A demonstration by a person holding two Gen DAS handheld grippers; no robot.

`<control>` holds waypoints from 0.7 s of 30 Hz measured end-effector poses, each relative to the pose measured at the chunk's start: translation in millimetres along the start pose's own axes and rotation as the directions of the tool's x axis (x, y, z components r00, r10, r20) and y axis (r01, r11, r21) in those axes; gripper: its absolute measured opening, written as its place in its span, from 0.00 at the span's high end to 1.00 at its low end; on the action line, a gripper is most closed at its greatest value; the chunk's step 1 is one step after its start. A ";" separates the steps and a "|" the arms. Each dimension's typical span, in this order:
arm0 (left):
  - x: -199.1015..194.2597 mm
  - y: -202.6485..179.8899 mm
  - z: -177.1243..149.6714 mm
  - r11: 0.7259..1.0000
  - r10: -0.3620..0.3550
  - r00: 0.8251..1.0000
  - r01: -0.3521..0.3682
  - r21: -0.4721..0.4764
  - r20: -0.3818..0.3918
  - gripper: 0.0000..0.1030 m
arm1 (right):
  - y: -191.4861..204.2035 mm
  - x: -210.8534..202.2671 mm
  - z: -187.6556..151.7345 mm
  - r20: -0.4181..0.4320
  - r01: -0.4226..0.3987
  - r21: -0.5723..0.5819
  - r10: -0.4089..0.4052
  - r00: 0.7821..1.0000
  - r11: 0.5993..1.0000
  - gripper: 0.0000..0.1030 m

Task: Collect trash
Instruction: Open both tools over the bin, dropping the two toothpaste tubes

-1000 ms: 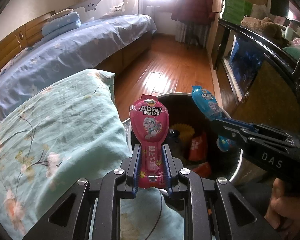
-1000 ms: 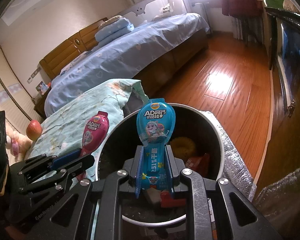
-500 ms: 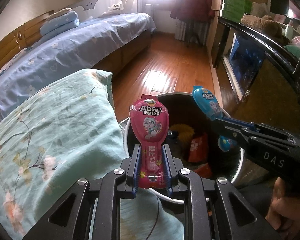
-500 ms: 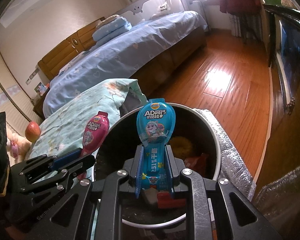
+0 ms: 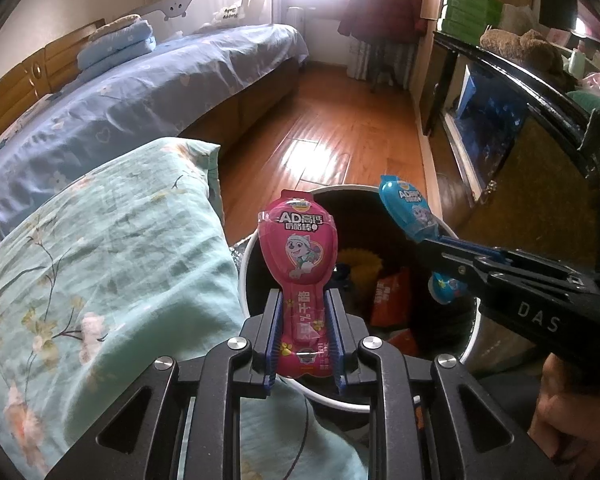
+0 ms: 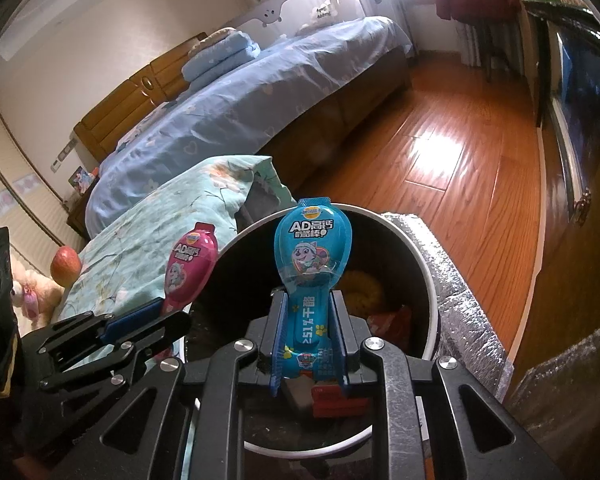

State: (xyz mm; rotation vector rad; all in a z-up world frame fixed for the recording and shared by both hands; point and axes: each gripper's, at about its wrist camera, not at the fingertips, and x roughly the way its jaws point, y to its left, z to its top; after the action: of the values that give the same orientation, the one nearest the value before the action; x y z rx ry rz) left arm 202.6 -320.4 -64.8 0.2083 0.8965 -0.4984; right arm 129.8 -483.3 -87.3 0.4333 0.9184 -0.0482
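A pink snack wrapper (image 5: pixel 298 240) stands upright in my left gripper (image 5: pixel 304 296), which is shut on its narrow lower part at the near left rim of the round white trash bin (image 5: pixel 242 280). My right gripper (image 6: pixel 310 296) holds a blue wrapper (image 6: pixel 312 248) of the same kind over the bin's opening (image 6: pixel 424 264). Its jaws are opening, with the wrapper between the pads and still upright. Each view shows the other tool: the right gripper (image 5: pixel 436 240) with the blue wrapper (image 5: pixel 410 212), and the left gripper (image 6: pixel 160 308) with the pink one (image 6: pixel 190 264). The bin holds red, orange and yellow trash.
A teal floral quilt (image 5: pixel 100 260) lies left of the bin, a blue-covered bed (image 5: pixel 140 92) behind it. An apple (image 6: pixel 65 266) and a plush toy (image 6: pixel 28 296) sit far left. A silver foil bag (image 6: pixel 460 300) and a dark cabinet (image 5: pixel 500 128) flank the right. A hand (image 5: pixel 568 400) grips the right tool.
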 end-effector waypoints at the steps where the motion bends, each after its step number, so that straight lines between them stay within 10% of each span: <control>1: -0.5 0.7 0.2 1.000 -0.002 1.000 0.002 -0.001 0.002 0.79 | -0.9 0.8 0.3 -0.001 -0.002 0.005 0.002 1.000 1.000 0.77; 7: -11.6 5.4 -3.2 1.000 0.007 1.000 -0.007 -0.016 0.028 0.50 | -6.5 -3.2 -1.4 0.010 -0.010 0.032 0.010 1.000 0.999 0.62; 21: -75.7 43.3 -65.3 0.984 0.073 0.991 -0.053 -0.171 0.113 0.39 | 31.0 -31.4 -23.9 0.083 -0.050 0.005 0.049 0.995 0.999 0.26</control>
State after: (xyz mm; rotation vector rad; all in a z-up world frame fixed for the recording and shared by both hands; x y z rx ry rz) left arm 139.4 -233.5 -46.5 0.0532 0.8083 -0.3701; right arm 99.4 -450.3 -64.9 0.4571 0.8261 -0.0237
